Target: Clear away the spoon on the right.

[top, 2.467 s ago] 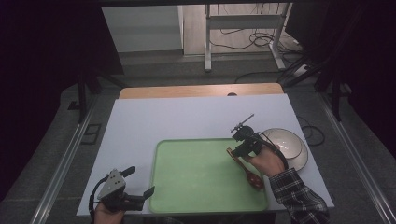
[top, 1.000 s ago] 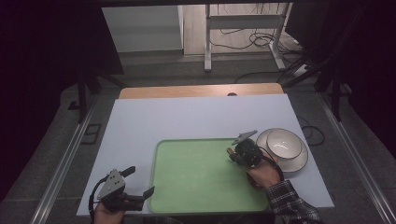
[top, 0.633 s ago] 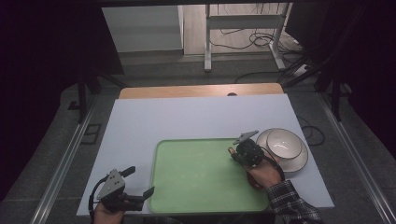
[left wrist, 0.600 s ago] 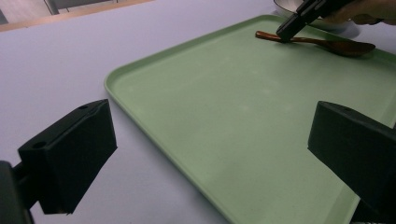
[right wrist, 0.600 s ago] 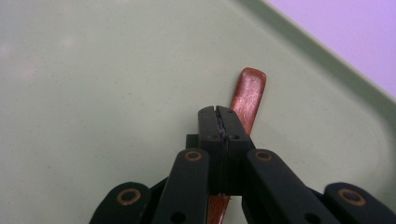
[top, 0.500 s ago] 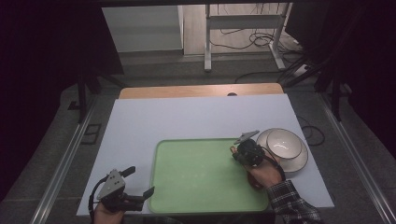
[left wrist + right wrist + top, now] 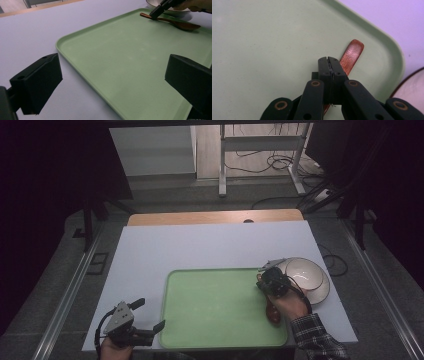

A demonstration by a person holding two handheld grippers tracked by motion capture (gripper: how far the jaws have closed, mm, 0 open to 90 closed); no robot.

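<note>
Lying flat, reddish-brown wooden spoon

Spoon on tray, bowl beside it.

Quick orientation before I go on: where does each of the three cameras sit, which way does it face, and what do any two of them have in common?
High view: above the person's side, looking forward and down on the white table and green tray; both hands with each hand-held gripper show.
Left gripper view: rides the left hand-held gripper, jaws wide apart, looking across the tray toward the wooden spoon and bowl.
Right gripper view: rides the right hand-held gripper, jaws shut together over the spoon handle, facing down at the tray corner.
Shared: all three show tray and spoon.
</note>
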